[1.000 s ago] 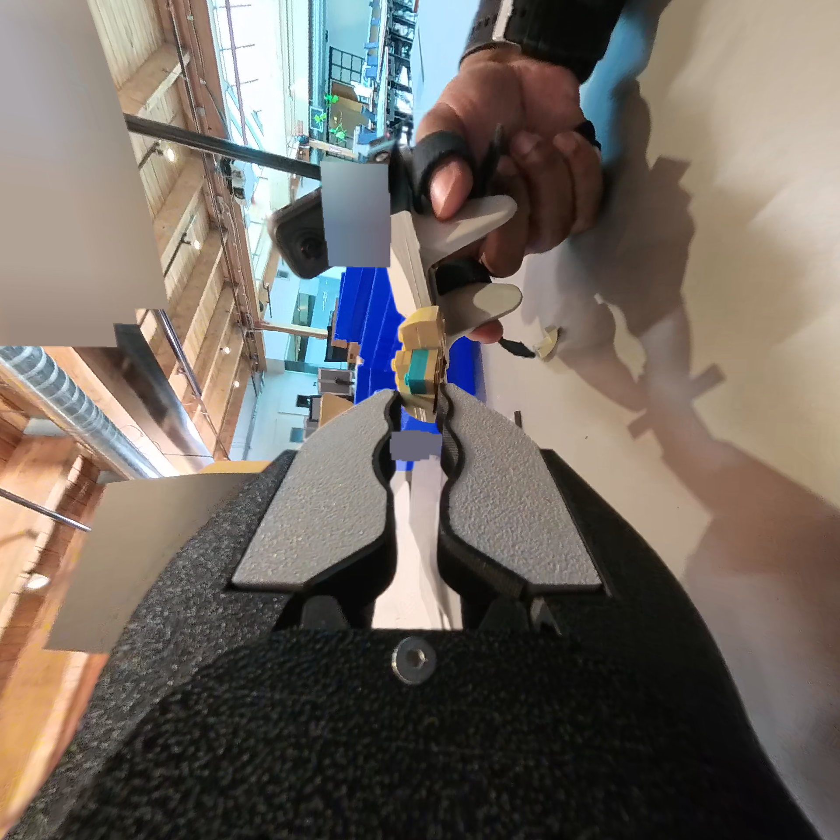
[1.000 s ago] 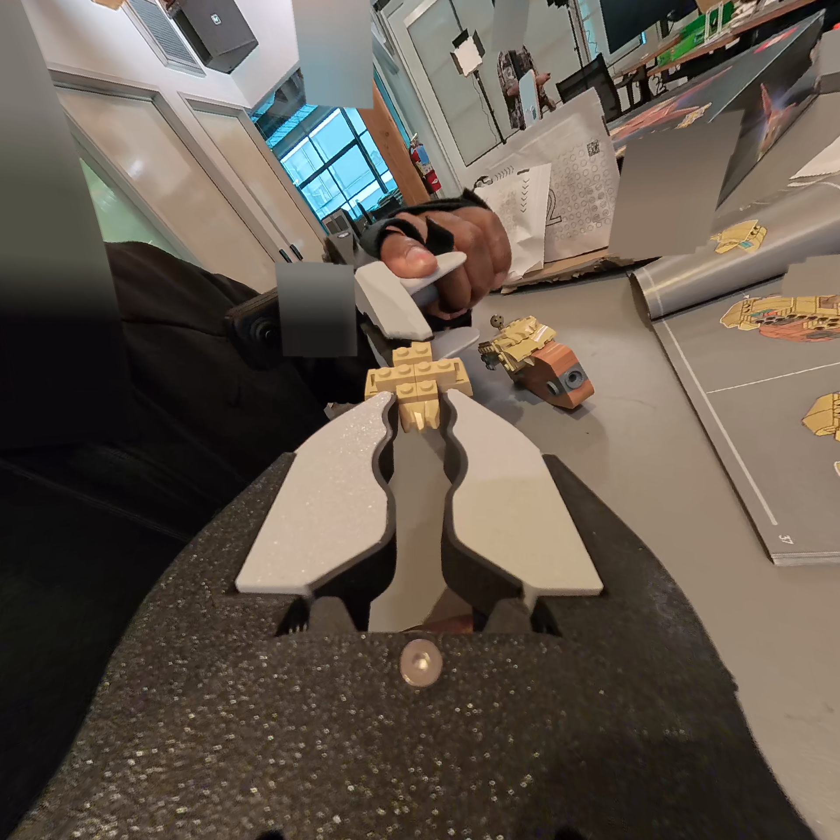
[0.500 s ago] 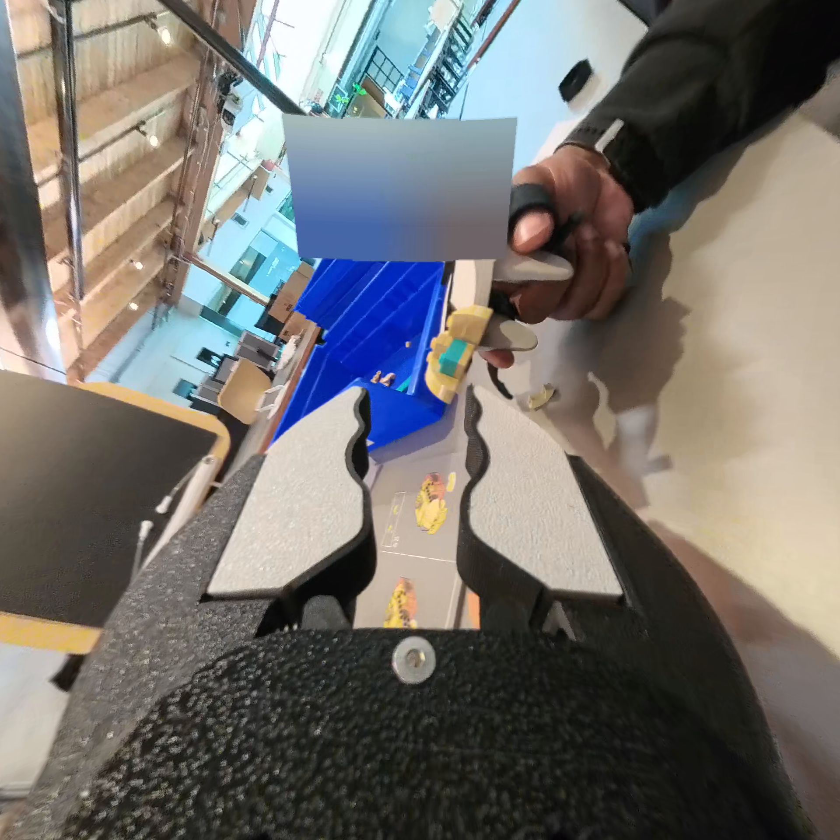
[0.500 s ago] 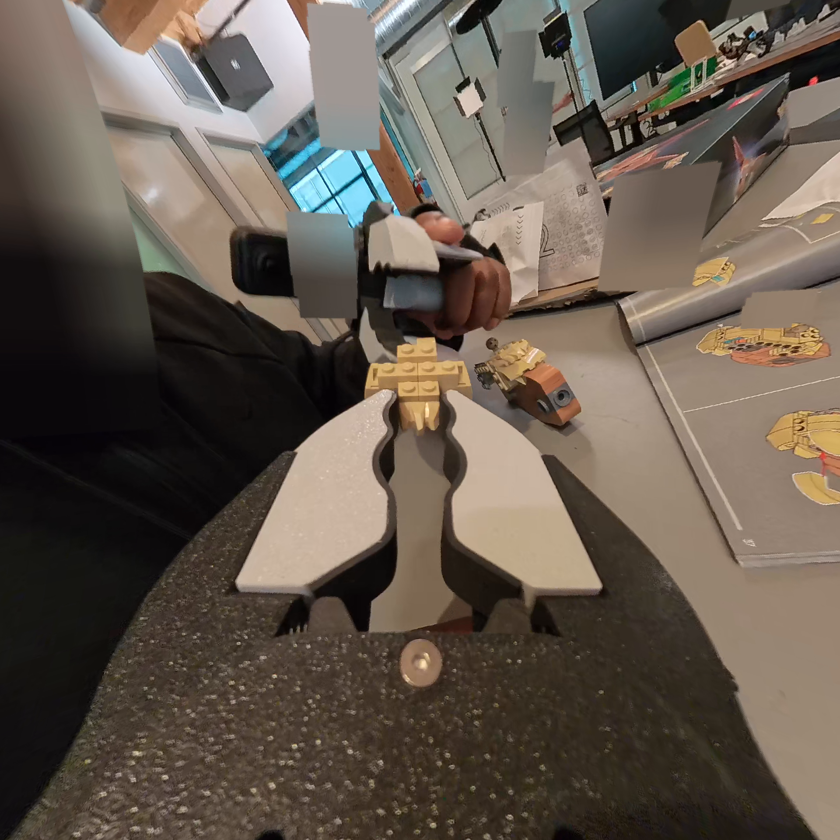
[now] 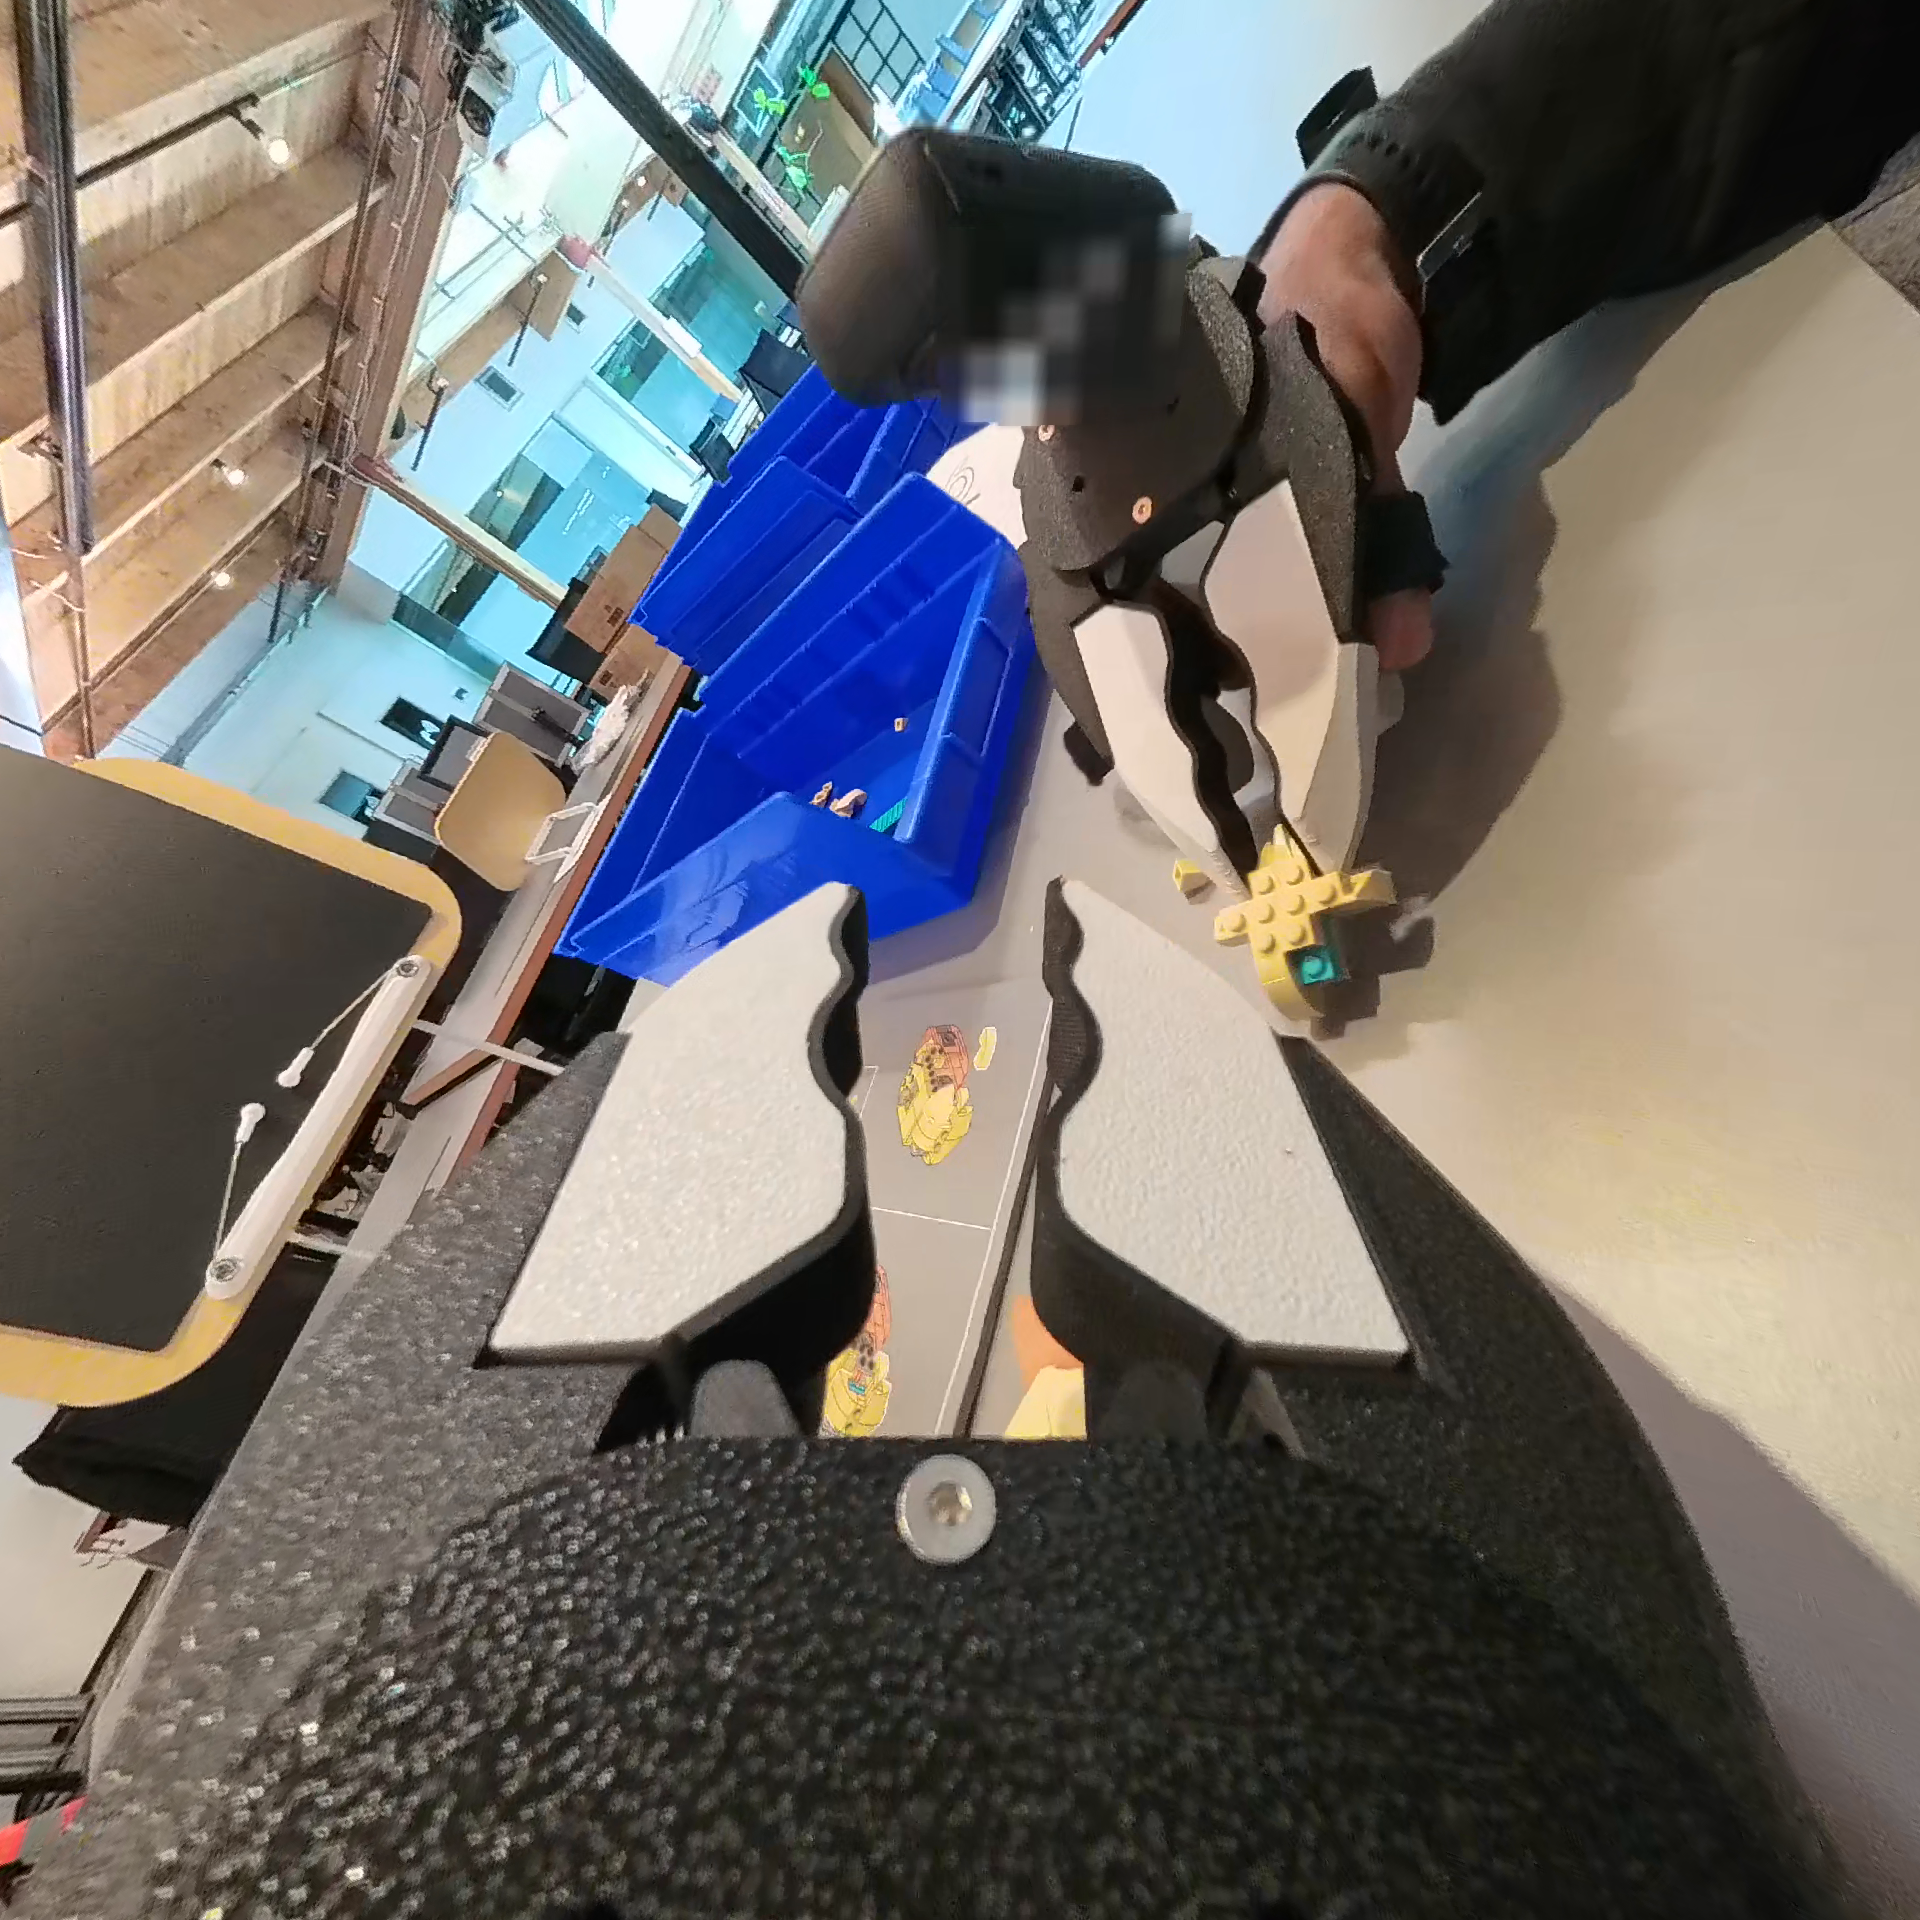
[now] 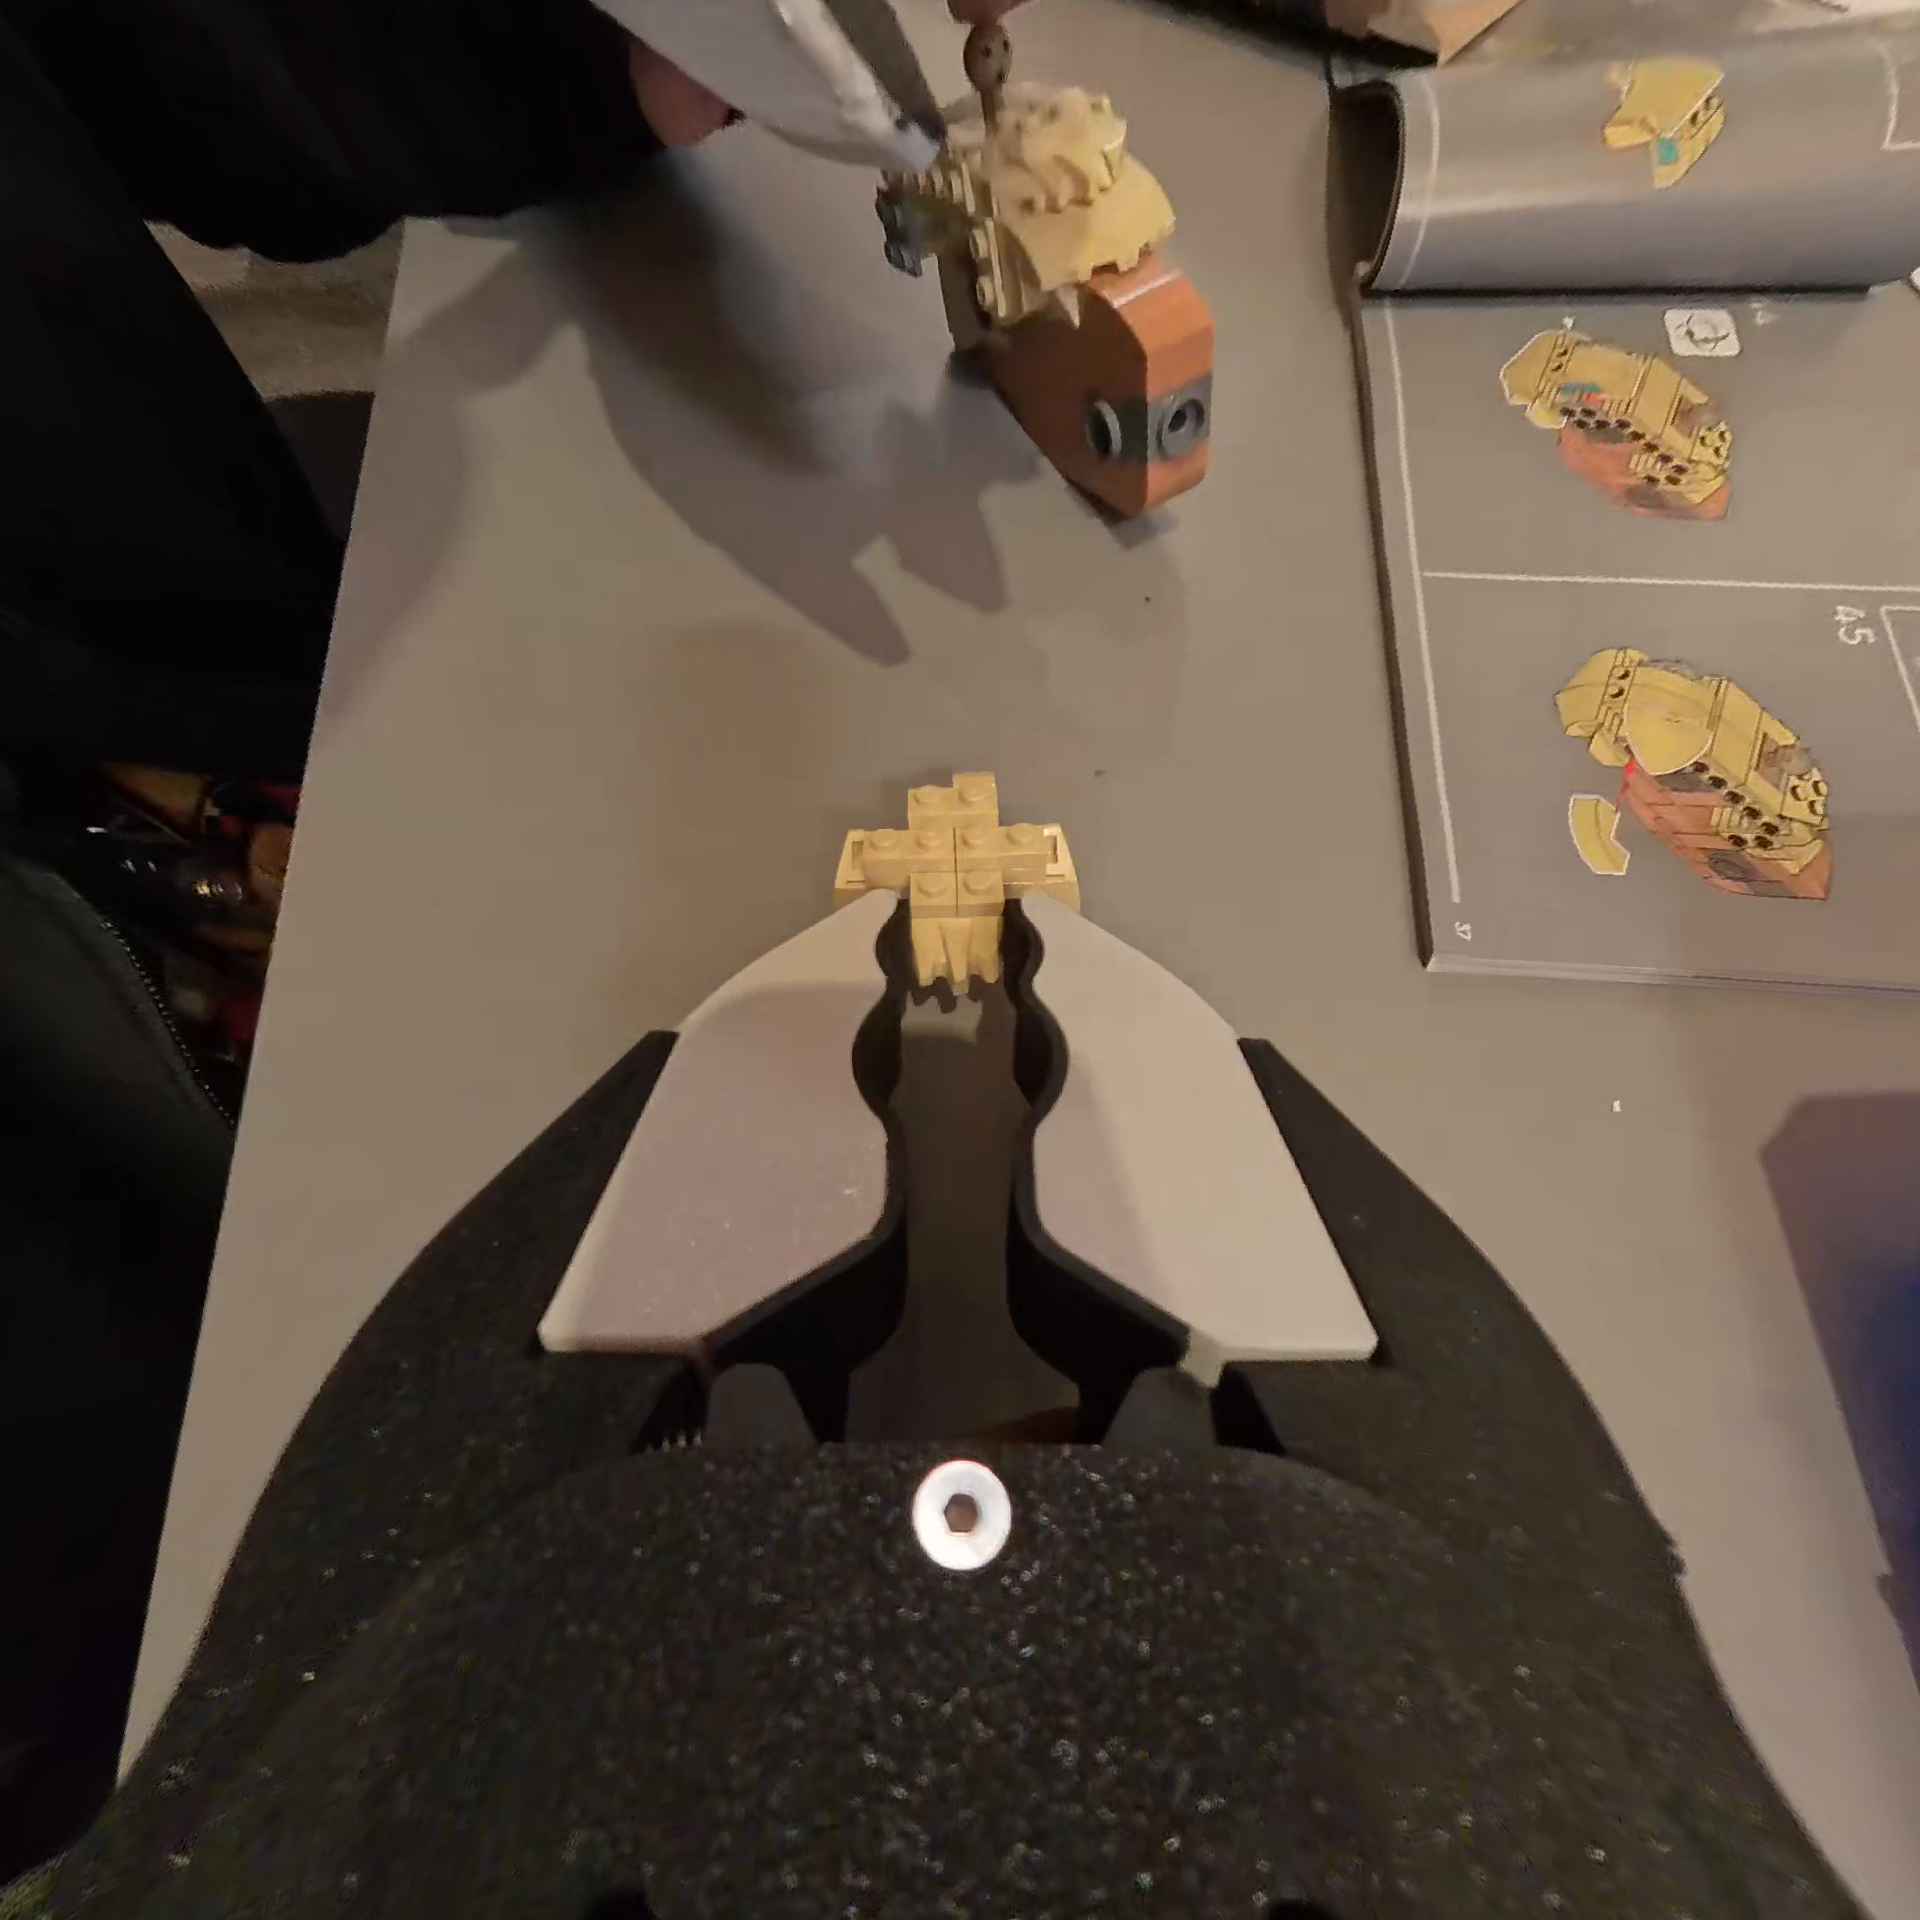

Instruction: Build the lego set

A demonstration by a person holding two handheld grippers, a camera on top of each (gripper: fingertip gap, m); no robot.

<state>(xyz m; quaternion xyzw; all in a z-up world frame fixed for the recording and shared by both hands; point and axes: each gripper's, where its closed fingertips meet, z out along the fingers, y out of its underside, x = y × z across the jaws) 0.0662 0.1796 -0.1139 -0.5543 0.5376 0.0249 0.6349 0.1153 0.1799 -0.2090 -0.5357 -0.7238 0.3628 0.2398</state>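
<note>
The right gripper (image 6: 956,914) is closed on a tan cross-shaped brick piece (image 6: 956,847), its pads pressing the narrow stem while the cross arms stick out past the fingertips; the left wrist view shows the same piece (image 5: 1304,920) low against the pale table (image 5: 1662,1039), with a teal stud on its underside. The hold takes only the stem, so the piece could, by appearance, twist in the pads or pop apart at a joint if its far end is pushed against the table. The left gripper (image 5: 951,904) stands open with nothing between its fingers, only a printed instruction booklet (image 5: 935,1101) showing through the gap; in the right wrist view its pale fingertips (image 6: 831,83) sit at about 12 o'clock, close against a tan and brown brick model (image 6: 1081,301), though whether they touch it cannot be told. A knock there could slide or tip that model. A hand (image 5: 1340,301) in a dark sleeve tilts the right gripper steeply down at about 1 o'clock in the left view, beside blue bins (image 5: 831,727).
</note>
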